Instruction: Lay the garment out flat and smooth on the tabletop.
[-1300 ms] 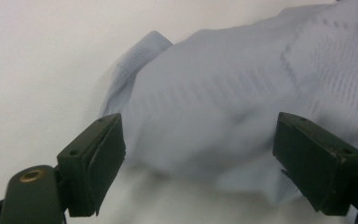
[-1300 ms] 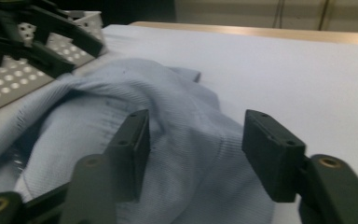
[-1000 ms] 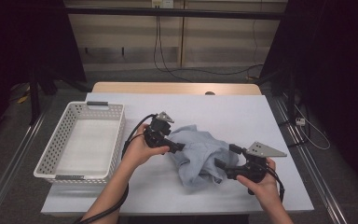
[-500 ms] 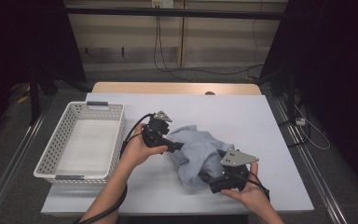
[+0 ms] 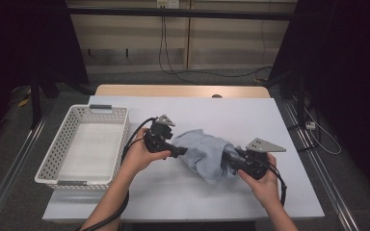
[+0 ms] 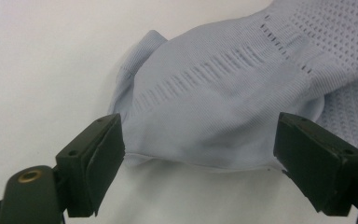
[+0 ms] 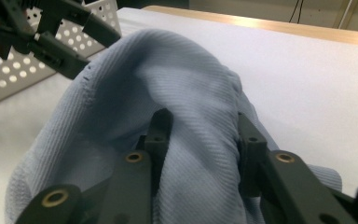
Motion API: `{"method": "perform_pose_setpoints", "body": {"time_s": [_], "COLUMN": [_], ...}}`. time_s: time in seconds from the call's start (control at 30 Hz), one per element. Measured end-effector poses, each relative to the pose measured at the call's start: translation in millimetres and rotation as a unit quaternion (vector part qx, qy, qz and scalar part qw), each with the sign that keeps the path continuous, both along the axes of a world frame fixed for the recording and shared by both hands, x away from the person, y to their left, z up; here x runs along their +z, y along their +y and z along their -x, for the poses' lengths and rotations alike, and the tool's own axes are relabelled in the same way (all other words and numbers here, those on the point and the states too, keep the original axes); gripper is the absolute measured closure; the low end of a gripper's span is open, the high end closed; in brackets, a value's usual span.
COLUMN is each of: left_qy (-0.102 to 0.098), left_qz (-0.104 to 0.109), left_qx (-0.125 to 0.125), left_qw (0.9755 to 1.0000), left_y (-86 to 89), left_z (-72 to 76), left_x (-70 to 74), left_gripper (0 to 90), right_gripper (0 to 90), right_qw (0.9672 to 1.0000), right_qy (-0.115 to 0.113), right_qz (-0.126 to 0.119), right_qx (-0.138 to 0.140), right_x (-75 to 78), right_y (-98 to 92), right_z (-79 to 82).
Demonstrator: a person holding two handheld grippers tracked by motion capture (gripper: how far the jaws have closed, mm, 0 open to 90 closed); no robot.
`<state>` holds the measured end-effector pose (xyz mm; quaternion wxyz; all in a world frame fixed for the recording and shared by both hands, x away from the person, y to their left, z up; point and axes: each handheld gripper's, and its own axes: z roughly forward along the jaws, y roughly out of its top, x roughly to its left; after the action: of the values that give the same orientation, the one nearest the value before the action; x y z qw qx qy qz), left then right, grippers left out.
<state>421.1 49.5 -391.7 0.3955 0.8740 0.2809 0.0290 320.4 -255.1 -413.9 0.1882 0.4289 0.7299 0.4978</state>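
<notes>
Closing in from the bench's near edge, the right claw [image 5: 232,162] has just been narrowing its jaws onto a fold of the pale blue garment [image 5: 207,153], now pinched between them. Opposite, the left claw [image 5: 179,151] stands spread around the cloth's hem. Soft, light and floppy, it looks best gripped at bunched folds or edges.

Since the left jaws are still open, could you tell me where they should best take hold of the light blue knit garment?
Grip the hemmed edge of the light blue knit garment that lies flat on the white table, already between the left gripper's open jaws. Come in low and level from the basket side; that edge is thin and faces the jaws.
</notes>
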Motion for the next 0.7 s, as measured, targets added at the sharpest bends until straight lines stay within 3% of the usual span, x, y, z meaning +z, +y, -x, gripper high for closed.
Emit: {"method": "perform_pose_setpoints", "body": {"time_s": [0.17,0.4,0.53,0.7], "left_qy": [0.000,-0.022,-0.042,-0.065], "left_qz": [-0.005,-0.006,-0.021,-0.023], "left_qx": [-0.010,-0.035,-0.061,-0.082], "left_qw": [0.9999,0.9991,0.9970,0.9942], "left_y": [0.5,-9.7,-16.1,-23.0], "left_z": [1.2,3.4,4.3,3.8], "left_x": [-2.1,-10.3,-14.4,-20.9], "left_gripper": [16.2,14.4,12.9,11.3], "right_gripper": [67.6,69.1,69.7,69.7], "right_qw": [0.9990,0.9972,0.9973,0.9969], "right_qy": [0.022,0.042,0.042,0.044], "right_qz": [-0.034,-0.060,-0.060,-0.065], "right_qx": [-0.018,-0.016,-0.008,-0.011], "right_x": [3.2,4.7,7.7,6.2], "right_y": [-6.2,-9.3,-7.8,-6.2], "right_z": [-6.0,-9.9,-7.8,-8.8]}}
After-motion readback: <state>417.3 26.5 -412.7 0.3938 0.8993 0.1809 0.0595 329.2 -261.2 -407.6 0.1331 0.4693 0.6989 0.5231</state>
